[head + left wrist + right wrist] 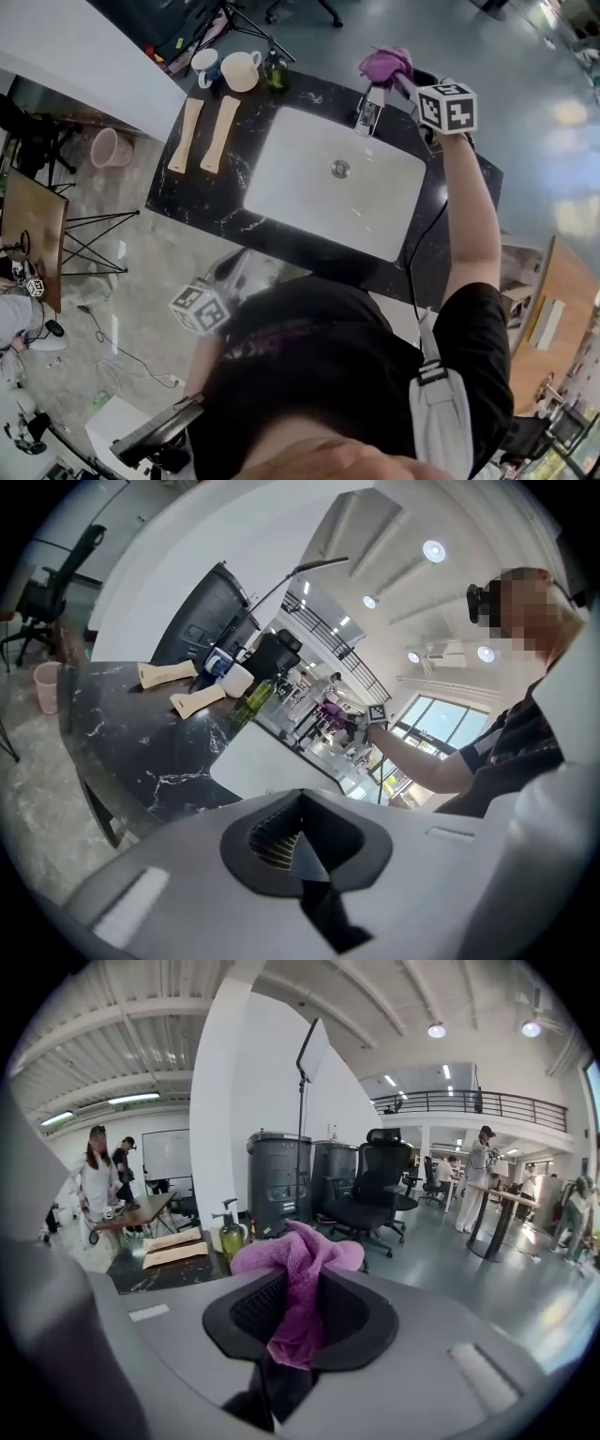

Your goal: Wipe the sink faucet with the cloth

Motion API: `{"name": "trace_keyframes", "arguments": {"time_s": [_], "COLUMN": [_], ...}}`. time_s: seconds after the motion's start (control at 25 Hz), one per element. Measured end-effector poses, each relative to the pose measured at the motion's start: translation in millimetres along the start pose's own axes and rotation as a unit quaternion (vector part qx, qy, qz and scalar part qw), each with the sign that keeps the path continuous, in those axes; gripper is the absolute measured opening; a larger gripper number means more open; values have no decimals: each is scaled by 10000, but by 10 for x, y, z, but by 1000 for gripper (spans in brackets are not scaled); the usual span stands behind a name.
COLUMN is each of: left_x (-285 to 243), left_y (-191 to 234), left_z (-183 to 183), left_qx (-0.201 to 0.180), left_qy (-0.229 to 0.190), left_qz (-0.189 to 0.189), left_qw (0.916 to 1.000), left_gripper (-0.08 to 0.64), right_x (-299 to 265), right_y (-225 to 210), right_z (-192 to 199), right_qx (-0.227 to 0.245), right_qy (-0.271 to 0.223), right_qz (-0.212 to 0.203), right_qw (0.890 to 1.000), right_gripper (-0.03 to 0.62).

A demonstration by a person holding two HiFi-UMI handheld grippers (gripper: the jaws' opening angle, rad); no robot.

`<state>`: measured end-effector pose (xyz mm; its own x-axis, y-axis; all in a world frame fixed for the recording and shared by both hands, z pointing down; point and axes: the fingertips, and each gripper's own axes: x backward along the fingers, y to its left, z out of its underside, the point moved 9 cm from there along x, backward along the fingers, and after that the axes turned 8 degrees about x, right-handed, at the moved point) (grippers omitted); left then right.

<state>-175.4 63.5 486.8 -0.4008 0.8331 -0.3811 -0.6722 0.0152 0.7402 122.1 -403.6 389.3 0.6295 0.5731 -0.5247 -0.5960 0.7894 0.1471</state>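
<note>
The chrome faucet (367, 114) stands at the far rim of the white sink (309, 202), which is set in a black marble counter (202, 202). My right gripper (398, 81) is shut on a purple cloth (384, 64), held just above and beyond the faucet top. In the right gripper view the cloth (298, 1265) bunches between the jaws and spills over them. My left gripper (225, 277) hangs low by the counter's near edge, away from the sink. In its own view the left gripper (295, 850) looks shut with nothing in it.
Two tan flat pieces (204, 134), two mugs (225, 68) and a green soap bottle (275, 68) sit on the counter's left end. A pink bin (111, 147) stands on the floor to the left. Office chairs and bins stand behind the counter (370, 1194).
</note>
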Motion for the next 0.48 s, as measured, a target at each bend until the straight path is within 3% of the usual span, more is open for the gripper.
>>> {"name": "trace_keyframes", "arguments": {"time_s": [0.16,0.32,0.4,0.48], "left_x": [-36,-56,-65,-66], "left_y": [-3,-17,-27,-44], "left_z": [-104,-168,-169,-166], "left_qx": [-165,-238,-256,-275], "left_qy": [149,179,169,160], "left_qz": [269,409,423,404], "left_qw": [9994,9987,9986,9987], "left_gripper": [-2,-2,-2,-2], "right_x": [449,558,421,283], "right_y": [604,1216,1330,1240], "right_z": [250,512,627,667], "right_qx": [171,555,698,526], "right_qy": [-227,-76,93,100], "right_qz": [-333,-645,-697,-620], "right_qw": [9990,9963,9951,9966], "right_gripper": [95,95,95,94]}}
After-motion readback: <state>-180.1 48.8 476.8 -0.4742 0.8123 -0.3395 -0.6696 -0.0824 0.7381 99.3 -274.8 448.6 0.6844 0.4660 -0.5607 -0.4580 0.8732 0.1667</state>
